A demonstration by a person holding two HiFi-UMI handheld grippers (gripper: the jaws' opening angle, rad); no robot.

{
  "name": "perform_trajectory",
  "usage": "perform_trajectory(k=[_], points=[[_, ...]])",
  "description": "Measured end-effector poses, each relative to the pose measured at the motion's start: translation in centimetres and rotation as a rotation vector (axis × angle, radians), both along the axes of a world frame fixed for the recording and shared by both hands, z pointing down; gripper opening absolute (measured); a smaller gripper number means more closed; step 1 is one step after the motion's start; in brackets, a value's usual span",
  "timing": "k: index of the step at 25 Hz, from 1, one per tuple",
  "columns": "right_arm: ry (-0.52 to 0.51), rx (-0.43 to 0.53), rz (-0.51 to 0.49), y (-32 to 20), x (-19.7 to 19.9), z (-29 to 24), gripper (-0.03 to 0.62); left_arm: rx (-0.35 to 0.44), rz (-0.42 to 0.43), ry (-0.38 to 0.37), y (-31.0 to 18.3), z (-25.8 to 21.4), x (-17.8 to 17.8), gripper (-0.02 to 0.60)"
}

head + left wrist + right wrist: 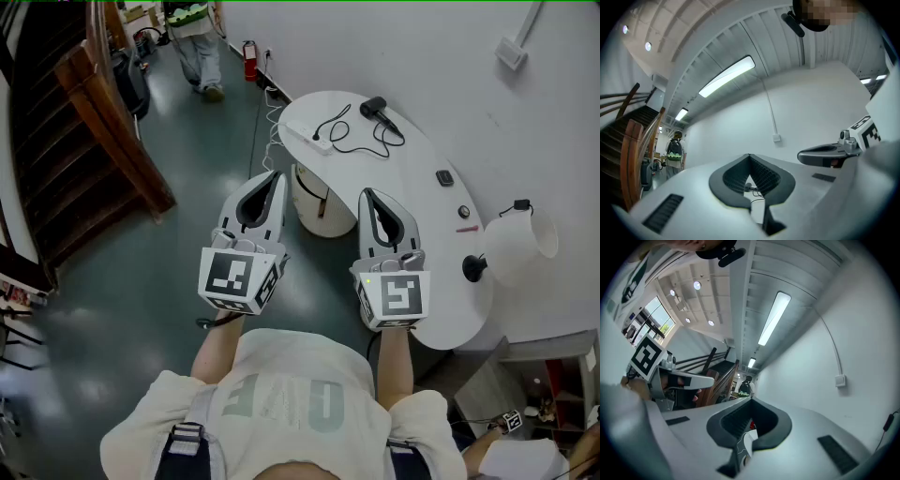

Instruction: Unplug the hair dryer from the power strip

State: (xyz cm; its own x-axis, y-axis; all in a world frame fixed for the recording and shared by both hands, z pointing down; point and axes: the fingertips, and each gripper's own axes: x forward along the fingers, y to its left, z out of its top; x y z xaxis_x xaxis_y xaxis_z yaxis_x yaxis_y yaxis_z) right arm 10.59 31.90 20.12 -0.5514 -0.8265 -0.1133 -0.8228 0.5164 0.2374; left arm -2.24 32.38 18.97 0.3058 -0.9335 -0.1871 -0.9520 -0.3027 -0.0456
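Note:
A black hair dryer (378,112) lies at the far end of a curved white table (427,216). Its black cord loops over to a white power strip (307,136) at the table's far left edge. Both grippers hover well short of them, pointing that way. My left gripper (274,176) is over the floor, its jaws shut and empty. My right gripper (367,193) is over the table's near left edge, also shut and empty. In the left gripper view the hair dryer (749,188) shows small past the shut jaws.
A wooden staircase (103,141) runs along the left. A person (197,37) walks away at the far end, near a red fire extinguisher (249,59). A white bin (311,204) stands under the table. A white lamp (520,246) and a small black item (444,177) sit on the table.

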Motion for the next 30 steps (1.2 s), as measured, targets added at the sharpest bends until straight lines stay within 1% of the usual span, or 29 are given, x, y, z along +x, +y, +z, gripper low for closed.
perform_trajectory(k=[11,16,20,22,26,30], points=[[0.018,-0.024,-0.041,-2.8,1.0,1.1,0.003,-0.022,-0.033,0.015,-2.5,0.8,1.0,0.005],[-0.031,-0.07,-0.105,-4.1,1.0,1.5,0.003,-0.043,-0.058,0.015,-3.7,1.2,0.7,0.005],[-0.051,-0.097,-0.102,-5.6,1.2,2.7,0.003,-0.071,-0.08,-0.002,-5.0,2.2,0.1,0.005],[-0.045,-0.108,-0.108,-6.1,1.1,3.6,0.003,-0.091,-0.089,0.008,-5.8,3.1,-0.3,0.005],[-0.045,-0.099,-0.122,-8.5,0.6,4.5,0.003,-0.084,-0.069,0.019,-8.4,4.5,-0.4,0.005],[-0.052,-0.121,-0.111,-12.9,-0.2,5.3,0.003,-0.079,-0.03,0.027,-13.0,5.4,-0.4,0.005]])
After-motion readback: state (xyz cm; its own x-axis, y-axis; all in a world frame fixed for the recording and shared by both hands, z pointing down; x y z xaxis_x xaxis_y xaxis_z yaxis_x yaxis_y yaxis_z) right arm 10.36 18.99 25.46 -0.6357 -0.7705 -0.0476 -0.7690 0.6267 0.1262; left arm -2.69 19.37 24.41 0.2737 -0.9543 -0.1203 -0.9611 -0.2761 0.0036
